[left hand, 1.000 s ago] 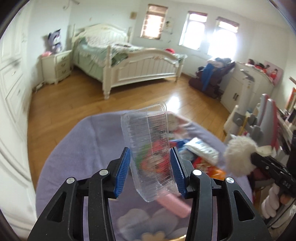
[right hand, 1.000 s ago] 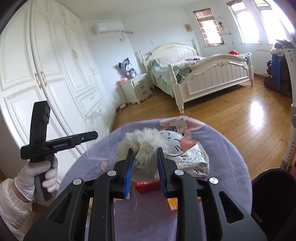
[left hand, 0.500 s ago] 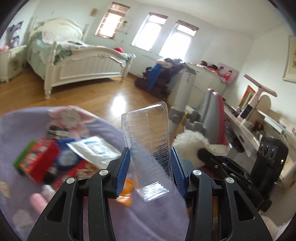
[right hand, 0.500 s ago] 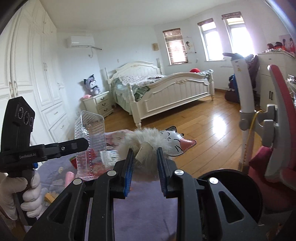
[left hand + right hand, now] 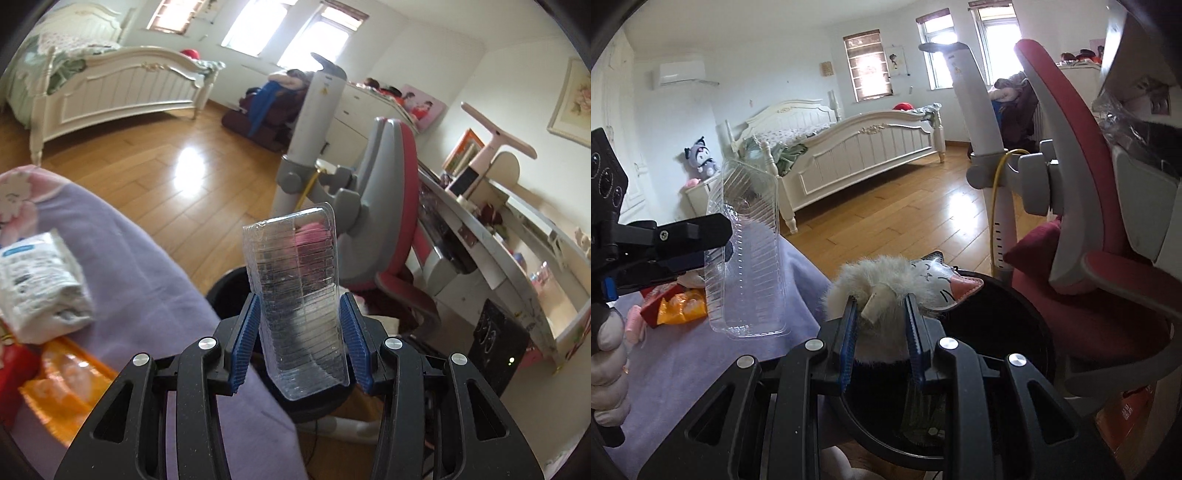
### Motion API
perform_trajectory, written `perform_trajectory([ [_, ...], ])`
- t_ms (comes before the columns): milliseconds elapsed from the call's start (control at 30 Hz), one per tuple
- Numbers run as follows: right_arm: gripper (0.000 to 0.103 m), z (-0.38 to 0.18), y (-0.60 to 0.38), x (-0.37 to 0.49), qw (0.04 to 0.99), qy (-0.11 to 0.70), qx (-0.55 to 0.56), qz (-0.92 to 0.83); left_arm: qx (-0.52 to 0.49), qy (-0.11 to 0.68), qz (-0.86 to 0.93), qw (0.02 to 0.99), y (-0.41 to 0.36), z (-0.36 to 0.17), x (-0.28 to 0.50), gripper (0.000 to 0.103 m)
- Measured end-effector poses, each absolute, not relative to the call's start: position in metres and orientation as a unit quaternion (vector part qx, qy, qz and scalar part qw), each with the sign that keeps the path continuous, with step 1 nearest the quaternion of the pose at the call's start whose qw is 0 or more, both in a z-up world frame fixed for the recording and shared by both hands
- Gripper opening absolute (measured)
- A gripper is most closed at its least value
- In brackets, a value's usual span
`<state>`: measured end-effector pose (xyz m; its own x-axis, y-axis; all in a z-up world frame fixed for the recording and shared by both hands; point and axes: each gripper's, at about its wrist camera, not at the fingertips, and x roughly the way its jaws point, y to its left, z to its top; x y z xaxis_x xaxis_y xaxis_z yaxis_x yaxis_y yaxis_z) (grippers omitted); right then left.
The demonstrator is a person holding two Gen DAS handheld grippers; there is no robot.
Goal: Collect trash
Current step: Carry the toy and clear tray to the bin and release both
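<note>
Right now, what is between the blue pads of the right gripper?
A fluffy white cat-face charm is clamped between the right gripper's pads, above the black bin; the right wrist view shows it.

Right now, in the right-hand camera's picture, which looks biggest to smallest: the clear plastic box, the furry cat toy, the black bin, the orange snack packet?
As they look in that view:
1. black bin
2. clear plastic box and furry cat toy, too alike to rank; the toy sits nearer the camera
3. orange snack packet, partly hidden
</note>
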<state>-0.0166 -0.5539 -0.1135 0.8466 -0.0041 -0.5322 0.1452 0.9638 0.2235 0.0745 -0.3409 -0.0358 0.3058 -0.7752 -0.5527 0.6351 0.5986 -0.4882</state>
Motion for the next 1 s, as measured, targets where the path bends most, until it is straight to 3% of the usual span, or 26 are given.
perform_trajectory([
  [233, 0.031, -0.131, -0.571, -0.018, 0.944, 0.292, 0.142, -0.063, -0.071, 0.41, -0.447, 0.792, -0.376, -0.049, 0.082, 0.049],
  [300, 0.05, -0.134, -0.573, -0.019, 0.94, 0.3, 0.144, -0.071, -0.053, 0.41, -0.44, 0.797, -0.383, -0.05, 0.083, 0.052],
  [367, 0.065, -0.136, -0.576, -0.02, 0.938, 0.304, 0.147, -0.075, -0.035, 0.41, -0.431, 0.803, -0.384, -0.049, 0.083, 0.074],
  [400, 0.067, -0.136, -0.578, -0.024, 0.939, 0.3, 0.149, -0.076, -0.034, 0.409, -0.429, 0.804, -0.382, -0.048, 0.082, 0.077],
  [567, 0.067, -0.132, -0.571, -0.031, 0.939, 0.299, 0.153, -0.069, -0.022, 0.395, -0.419, 0.817, -0.365, -0.035, 0.072, 0.084],
  [800, 0.067, -0.111, -0.54, -0.023, 0.948, 0.289, 0.135, -0.024, -0.025, 0.369, -0.374, 0.85, -0.3, -0.01, 0.063, 0.084],
  [900, 0.077, -0.095, -0.518, -0.016, 0.952, 0.28, 0.122, 0.007, -0.02, 0.363, -0.341, 0.867, -0.26, -0.003, 0.062, 0.084],
  [1000, 0.078, -0.079, -0.493, -0.007, 0.955, 0.274, 0.108, 0.044, -0.041, 0.369, -0.304, 0.877, -0.209, -0.001, 0.068, 0.084],
])
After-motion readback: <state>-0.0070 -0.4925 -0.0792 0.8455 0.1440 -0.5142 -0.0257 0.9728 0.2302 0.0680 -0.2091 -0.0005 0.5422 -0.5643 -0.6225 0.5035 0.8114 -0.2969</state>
